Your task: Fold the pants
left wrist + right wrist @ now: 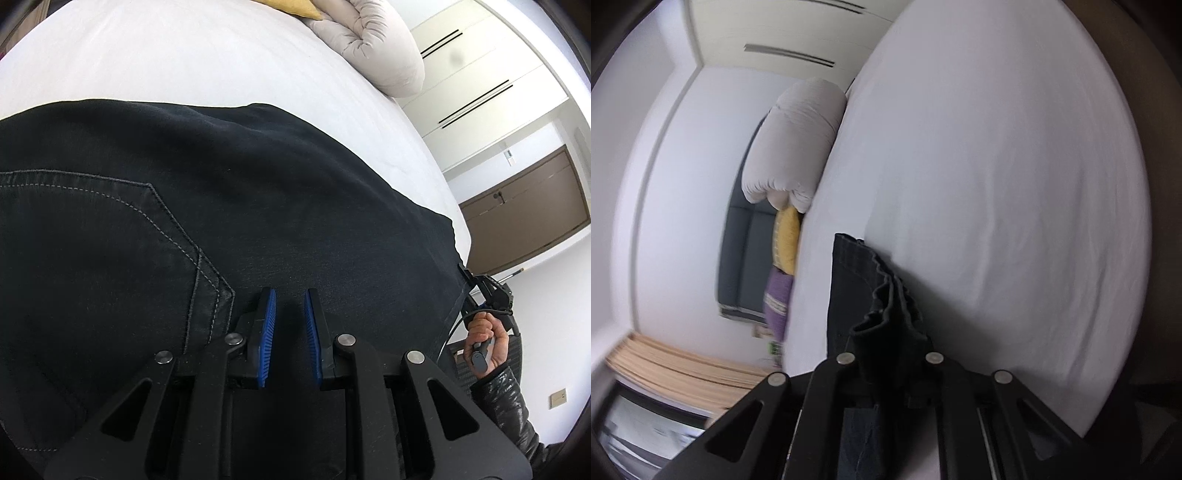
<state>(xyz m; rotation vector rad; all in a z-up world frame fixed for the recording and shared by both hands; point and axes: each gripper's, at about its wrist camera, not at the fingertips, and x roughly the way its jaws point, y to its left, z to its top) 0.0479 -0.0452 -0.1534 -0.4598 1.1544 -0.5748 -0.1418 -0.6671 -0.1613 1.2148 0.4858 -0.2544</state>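
Note:
Dark pants (pixel 258 184) lie spread on the white bed (pixel 184 55), a stitched back pocket (pixel 110 229) at the left. My left gripper (pixel 290 325) hovers low over them, its blue pads (pixel 267 325) nearly together with a slim gap and no cloth visibly pinched. At the right bed edge a hand (pixel 487 343) holds my right gripper (pixel 491 291) at the pants' border. In the right wrist view a bunched fold of the pants (pixel 886 317) sits between the fingers of the right gripper (pixel 890 332), shut on it and hiding the pads.
A rolled pale duvet (pixel 376 48) (pixel 798 147) and a yellow pillow (pixel 786 240) lie at the bed's head, with a purple cushion (pixel 777 299) beside them. White wardrobe doors (pixel 480 74) and a brown door (pixel 528 210) stand beyond the bed. Bare sheet (pixel 997 184) stretches ahead of the right gripper.

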